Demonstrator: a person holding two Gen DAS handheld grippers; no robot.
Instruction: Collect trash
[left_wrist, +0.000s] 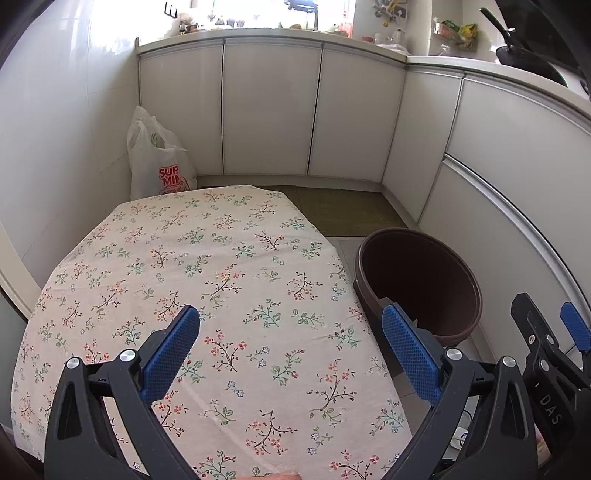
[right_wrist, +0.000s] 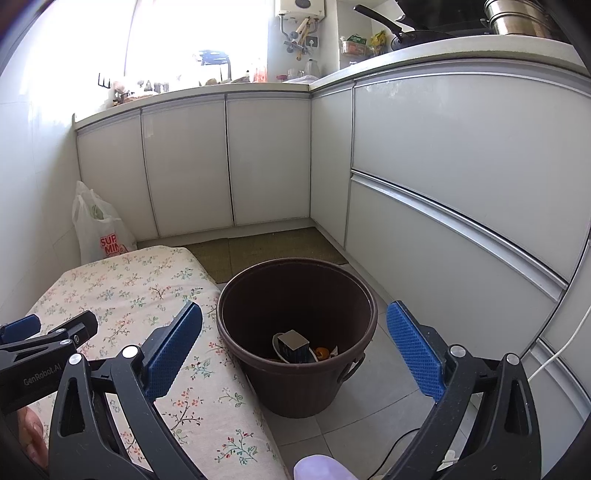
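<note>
Left gripper (left_wrist: 290, 349) gaped, empty | right gripper (right_wrist: 295, 345) gaped, empty | brown bin (right_wrist: 295, 291) at right's 12 o'clock, nearer right | table (left_wrist: 221, 258) bare.

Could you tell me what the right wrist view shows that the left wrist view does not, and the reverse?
Only the right wrist view shows the trash at the bottom of the brown bin, including a small dark box and something orange, plus the steel pots on the counter. Only the left wrist view shows the whole flowered tablecloth, with no trash visible on it. Both show the bin, the white plastic bag in the corner, the cabinets, and both hand-held grippers open and holding nothing.
</note>
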